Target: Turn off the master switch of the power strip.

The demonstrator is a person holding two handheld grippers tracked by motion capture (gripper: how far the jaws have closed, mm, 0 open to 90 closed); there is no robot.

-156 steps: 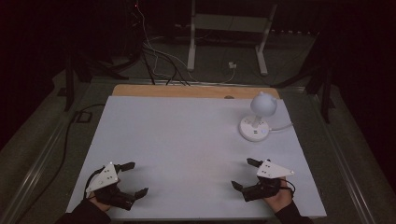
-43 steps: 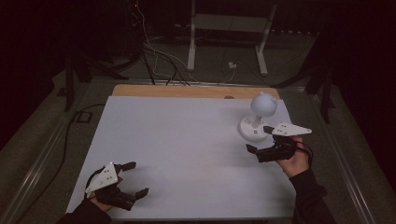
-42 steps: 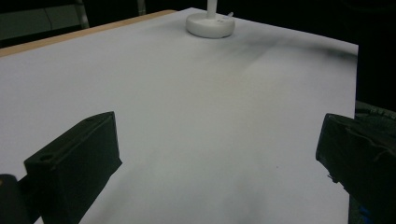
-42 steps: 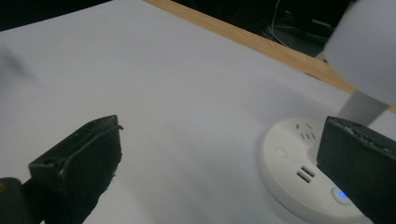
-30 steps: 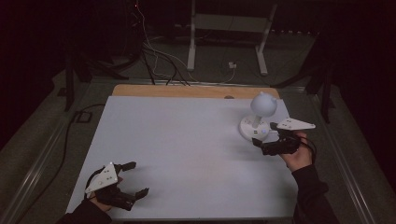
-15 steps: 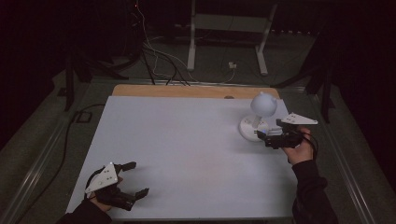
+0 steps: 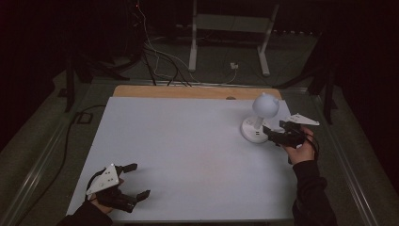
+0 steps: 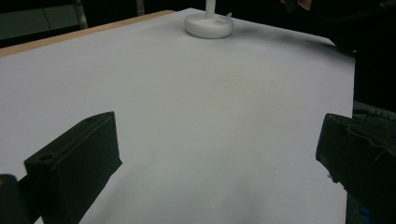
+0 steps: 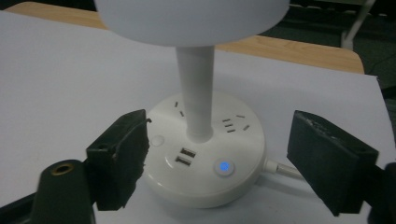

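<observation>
We see a white table (image 7: 188, 141) taking up the middle of the high view, with a strip of bare wood along its far edge. A white lamp (image 7: 259, 120) stands at the right of centre of that view: a round base, a thin stem and a ball-shaped head. In the left gripper view the lamp's base sits at the top centre of the frame, well apart from that gripper's jaws.

The right gripper (image 7: 277, 135), held in the right hand (image 7: 299, 149), sits just to the right of the lamp's base in the high view. In the right gripper view its jaws stand wide apart, one at the lower left and one at the lower right of the frame, with the base (image 9: 205, 156) between them. The left jaw lies just beside the base rim; we cannot tell whether it touches. The right jaw is clear of the base. The gripper holds nothing.

On top of the base we note socket slots, two USB ports, a small round button at the left and a button lit blue (image 9: 224, 166) at the front. A white cable (image 9: 282, 169) leaves the base at the lower right.

The left gripper (image 7: 134, 181) rests at the lower left of the high view, near the table's near edge, jaws wide apart and holding nothing.
</observation>
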